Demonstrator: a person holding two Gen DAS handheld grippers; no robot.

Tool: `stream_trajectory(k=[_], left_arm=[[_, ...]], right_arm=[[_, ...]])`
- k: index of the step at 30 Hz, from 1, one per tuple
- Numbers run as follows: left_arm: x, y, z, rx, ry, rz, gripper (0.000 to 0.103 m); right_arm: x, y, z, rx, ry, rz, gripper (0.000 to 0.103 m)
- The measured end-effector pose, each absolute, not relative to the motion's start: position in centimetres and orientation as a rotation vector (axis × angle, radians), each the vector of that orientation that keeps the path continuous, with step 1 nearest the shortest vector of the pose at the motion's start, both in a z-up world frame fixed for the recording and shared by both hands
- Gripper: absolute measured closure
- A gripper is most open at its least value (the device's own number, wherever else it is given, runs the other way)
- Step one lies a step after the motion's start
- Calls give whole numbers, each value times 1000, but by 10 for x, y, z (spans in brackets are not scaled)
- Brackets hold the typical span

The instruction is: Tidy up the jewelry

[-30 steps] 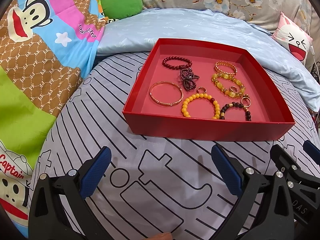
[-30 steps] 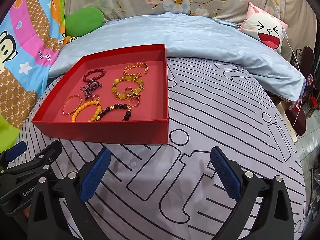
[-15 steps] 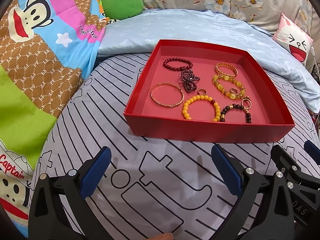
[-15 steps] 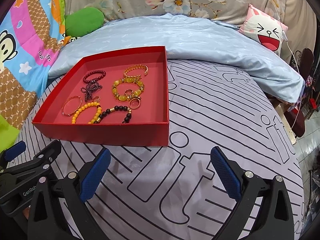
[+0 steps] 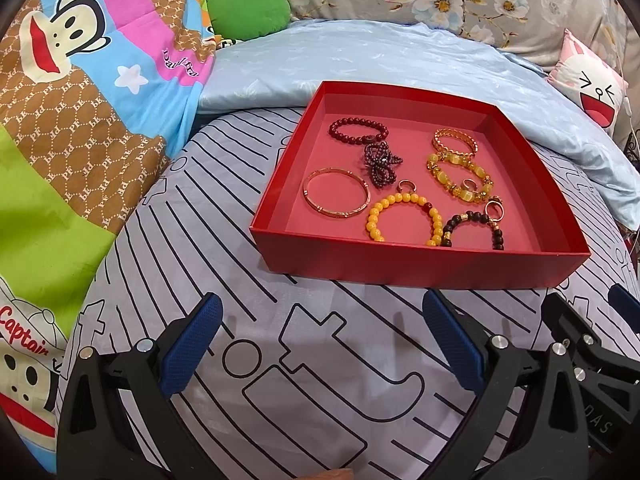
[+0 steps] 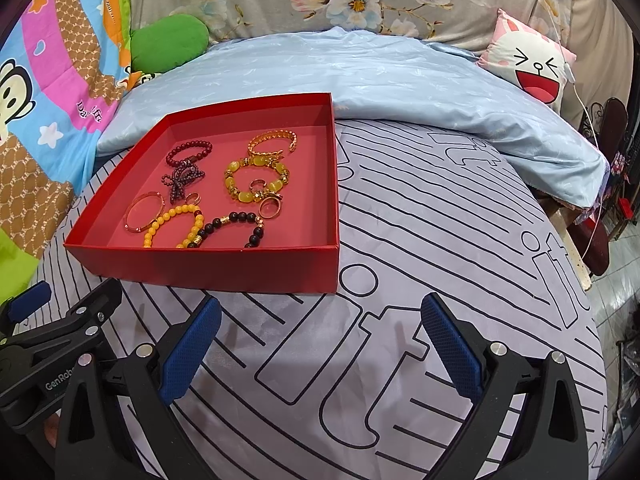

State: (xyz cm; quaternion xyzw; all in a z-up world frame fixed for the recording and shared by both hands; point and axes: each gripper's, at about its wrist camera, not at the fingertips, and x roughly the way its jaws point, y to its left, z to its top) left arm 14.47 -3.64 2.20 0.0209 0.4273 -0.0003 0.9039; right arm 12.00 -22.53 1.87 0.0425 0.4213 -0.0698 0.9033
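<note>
A red tray [image 5: 416, 266] [image 6: 224, 270] sits on the grey patterned bedsheet. It holds several bracelets and rings: a dark red bead bracelet [image 5: 358, 130], a purple beaded bow [image 5: 380, 164], a gold bangle [image 5: 336, 198], a yellow bead bracelet [image 5: 404, 220], a black bead bracelet [image 5: 474, 228], an amber bracelet [image 5: 458, 176] and a gold chain bracelet [image 5: 454, 142]. My left gripper [image 5: 322, 344] is open and empty, just in front of the tray. My right gripper [image 6: 320, 344] is open and empty, in front of the tray's right corner.
A light blue quilt [image 5: 380, 60] lies behind the tray. A monkey-print blanket [image 5: 80, 100] lies to the left, with a green cushion [image 5: 248, 10]. A cartoon-face pillow [image 6: 532, 66] is at the far right. The bed edge drops off at right [image 6: 588, 280].
Both grippers have drawn back slightly, so the tray sits a little farther up in both views. Both stay open. The jewelry has not moved.
</note>
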Motion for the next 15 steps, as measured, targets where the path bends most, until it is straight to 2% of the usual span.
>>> stream_trajectory(k=[15], left_arm=[[144, -39, 22, 41, 881, -2, 7]], right_arm=[[120, -225, 20, 84, 870, -146, 7]])
